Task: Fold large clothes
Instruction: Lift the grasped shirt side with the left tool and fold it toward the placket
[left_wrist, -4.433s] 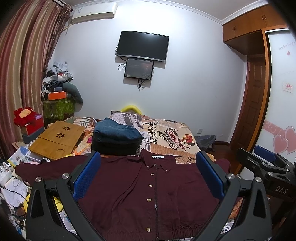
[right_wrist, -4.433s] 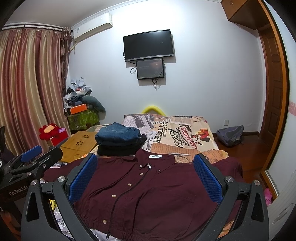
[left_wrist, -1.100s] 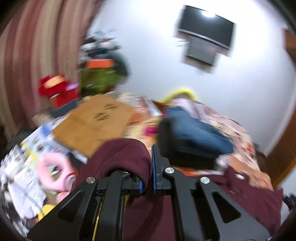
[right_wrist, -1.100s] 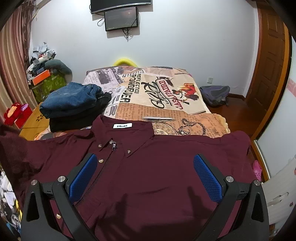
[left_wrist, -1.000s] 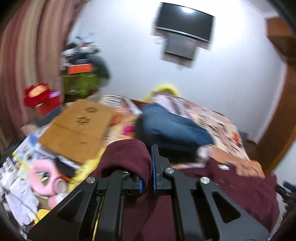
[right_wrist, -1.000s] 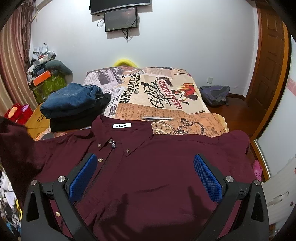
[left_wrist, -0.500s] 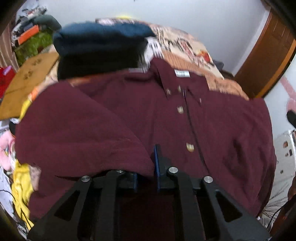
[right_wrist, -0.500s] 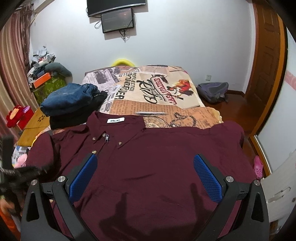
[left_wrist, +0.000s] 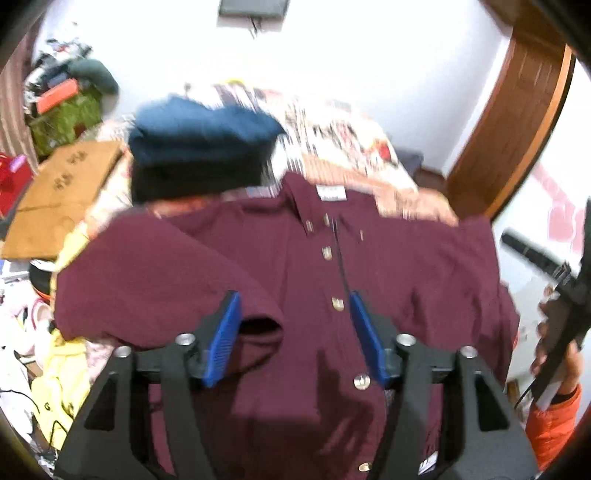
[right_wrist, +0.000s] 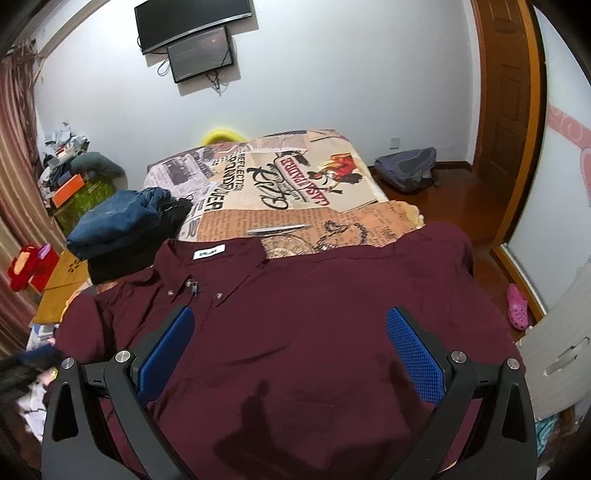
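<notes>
A large maroon button-up shirt (left_wrist: 388, 266) lies face up at the foot of the bed; it also shows in the right wrist view (right_wrist: 314, 314). Its left sleeve (left_wrist: 159, 273) is folded in over the chest, the cuff just ahead of my left gripper (left_wrist: 293, 325), which is open and empty above the shirt front. My right gripper (right_wrist: 290, 334) is open and empty, hovering over the right half of the shirt. The right gripper's body (left_wrist: 554, 306) shows at the right edge of the left wrist view.
A pile of folded jeans and dark clothes (right_wrist: 125, 229) sits on the bed beyond the collar, on a newspaper-print bedspread (right_wrist: 295, 184). A wooden board (left_wrist: 62, 192) and clutter lie at left. A backpack (right_wrist: 406, 173) and a pink shoe (right_wrist: 517, 306) are on the floor at right.
My left gripper carried the left sleeve over the shirt's chest, then opened and let it go. The right gripper stayed open above the shirt, drifting slightly.
</notes>
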